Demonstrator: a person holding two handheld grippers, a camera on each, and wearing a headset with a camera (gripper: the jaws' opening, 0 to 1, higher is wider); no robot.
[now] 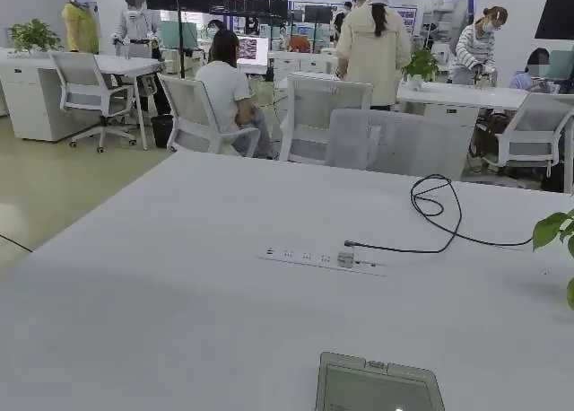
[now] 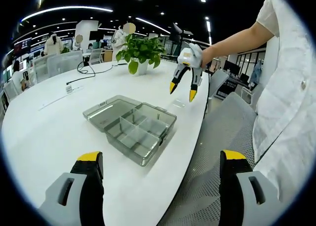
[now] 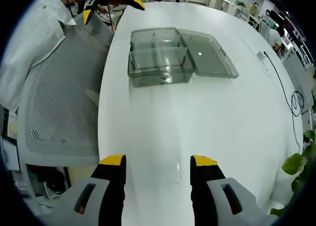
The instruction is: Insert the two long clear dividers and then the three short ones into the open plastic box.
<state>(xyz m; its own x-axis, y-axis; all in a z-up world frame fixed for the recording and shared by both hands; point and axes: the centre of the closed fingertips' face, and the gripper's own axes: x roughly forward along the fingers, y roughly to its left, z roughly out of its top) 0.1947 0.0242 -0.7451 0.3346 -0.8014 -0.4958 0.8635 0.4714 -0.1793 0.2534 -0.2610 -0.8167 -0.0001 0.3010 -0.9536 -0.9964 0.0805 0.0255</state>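
Left claw [image 2: 161, 155] sits closest: yellow-tipped jaws spread wide, nothing between them. Right claw [image 3: 158, 160] is spread too, low over the white tabletop [image 3: 163, 122]. A thin clear flat piece [image 3: 176, 174] lies on the surface under its gap, not pinched. It's faint and I can't make out its outline.

Clear grey-tinted plastic box [image 2: 136, 132] is open, with its flat hinged lid [image 2: 106, 112] folded out beside the tray and joined along the hinge. The tray already looks split into compartments by clear walls. Can't tell the count for sure.

Box sits between the two claws, apart from both. The tray is just inside the tabletop edge on the person's side, and the lid lies toward the middle. From the head view the lid's latch edge shows at the bottom of frame.

Plenty of bare surface around the box. White power strip [image 1: 325, 258] and looped black cable [image 1: 439, 215] are well apart from it, past the lid. Green potted plant [image 2: 140, 51] stands at the far end. Grey mesh chair [image 3: 59, 112] is hard against the near edge.

Tray plus lid: long axis runs from the person's edge toward the middle. Can't tell the tray's own long side.
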